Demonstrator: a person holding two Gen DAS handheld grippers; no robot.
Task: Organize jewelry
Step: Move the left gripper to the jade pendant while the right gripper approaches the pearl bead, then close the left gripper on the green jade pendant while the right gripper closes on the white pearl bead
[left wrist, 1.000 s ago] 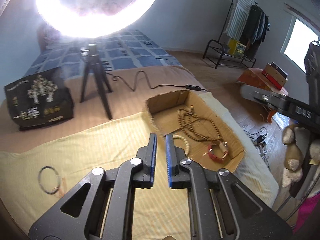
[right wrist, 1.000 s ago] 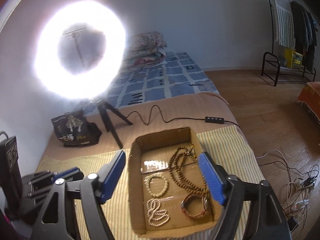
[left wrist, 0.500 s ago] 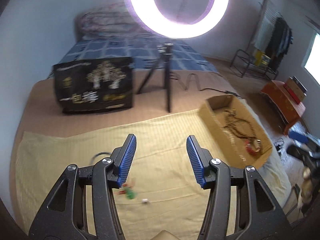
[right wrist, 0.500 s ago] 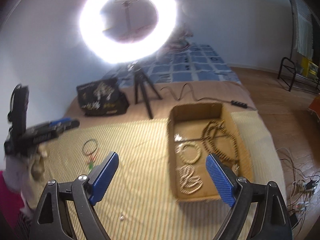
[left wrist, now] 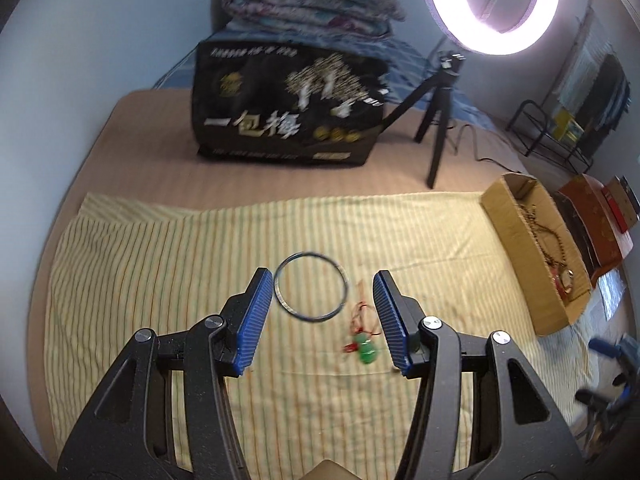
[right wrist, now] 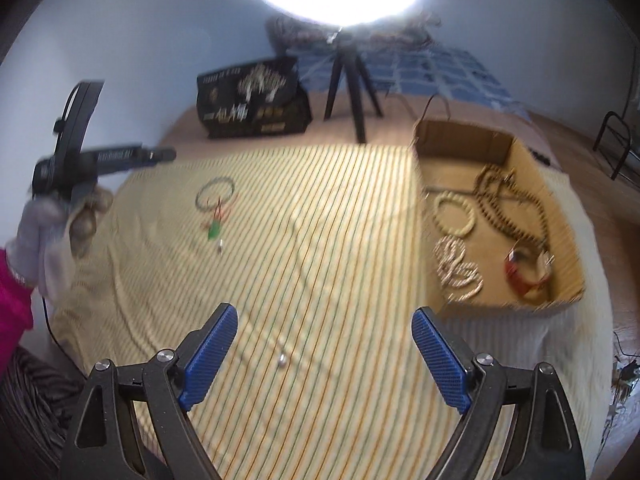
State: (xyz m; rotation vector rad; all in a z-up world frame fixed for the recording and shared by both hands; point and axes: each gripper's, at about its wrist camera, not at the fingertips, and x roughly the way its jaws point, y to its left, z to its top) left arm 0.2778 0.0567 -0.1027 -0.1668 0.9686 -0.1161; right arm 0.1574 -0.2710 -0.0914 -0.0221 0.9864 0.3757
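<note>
A thin dark bangle (left wrist: 311, 287) lies on the striped yellow cloth (left wrist: 160, 264), just ahead of my open, empty left gripper (left wrist: 322, 318). A green pendant on red cord (left wrist: 366, 350) lies beside it, near the right finger. Both show far left in the right wrist view: bangle (right wrist: 215, 195), pendant (right wrist: 215, 230). My right gripper (right wrist: 322, 354) is open and empty above the cloth, with a small silver piece (right wrist: 282, 359) between its fingers. The cardboard box (right wrist: 568, 240) at right holds bead necklaces (right wrist: 508, 200), a cream bracelet (right wrist: 454, 220) and a red bracelet (right wrist: 524, 274).
A black printed bag (left wrist: 288, 112) and a ring light on a tripod (left wrist: 440, 120) stand behind the cloth. Folded quilts (left wrist: 308, 4) lie at the back. The box (left wrist: 516, 248) sits at the cloth's right edge. The gloved hand holding the left gripper (right wrist: 56, 216) shows at left.
My left gripper has opened and swung left from the box to the bangle and pendant. My right gripper has pulled back from over the box to the cloth, still open.
</note>
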